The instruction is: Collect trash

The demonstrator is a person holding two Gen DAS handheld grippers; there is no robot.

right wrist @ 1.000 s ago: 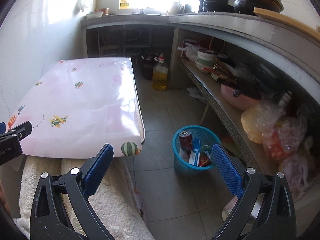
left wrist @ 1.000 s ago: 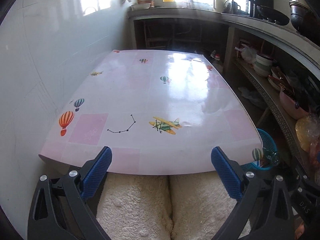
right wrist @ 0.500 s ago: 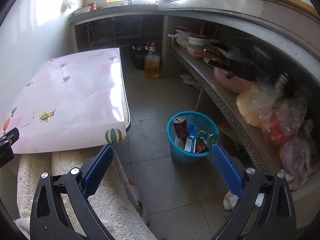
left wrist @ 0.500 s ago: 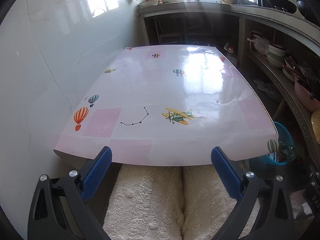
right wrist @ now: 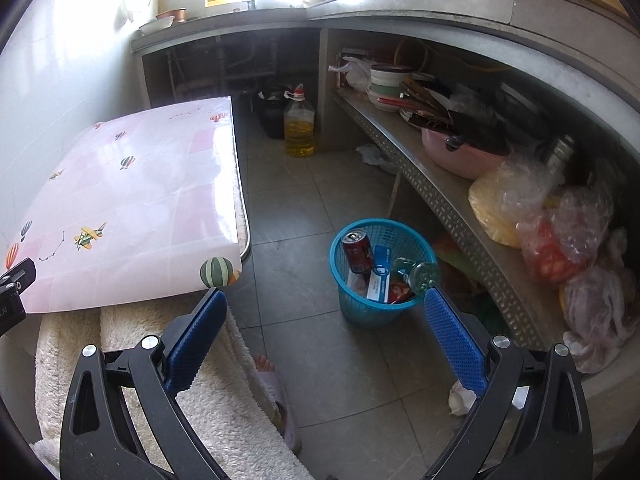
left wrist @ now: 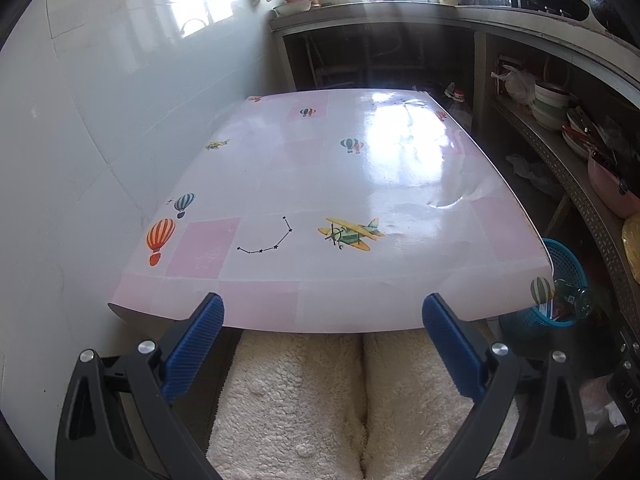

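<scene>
you've drawn back from the pink table [left wrist: 344,184], both your left gripper [left wrist: 322,326] and right gripper [right wrist: 325,322] spread wide and empty, while the blue basket [right wrist: 362,304] on the floor holds a red can [right wrist: 358,251], a carton [right wrist: 380,276] and a glass bottle [right wrist: 418,274].

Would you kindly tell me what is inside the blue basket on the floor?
In the blue basket a red drink can stands upright, beside a blue-and-white carton and a clear bottle leaning on the rim. Whatever lies beneath them is covered.
</scene>
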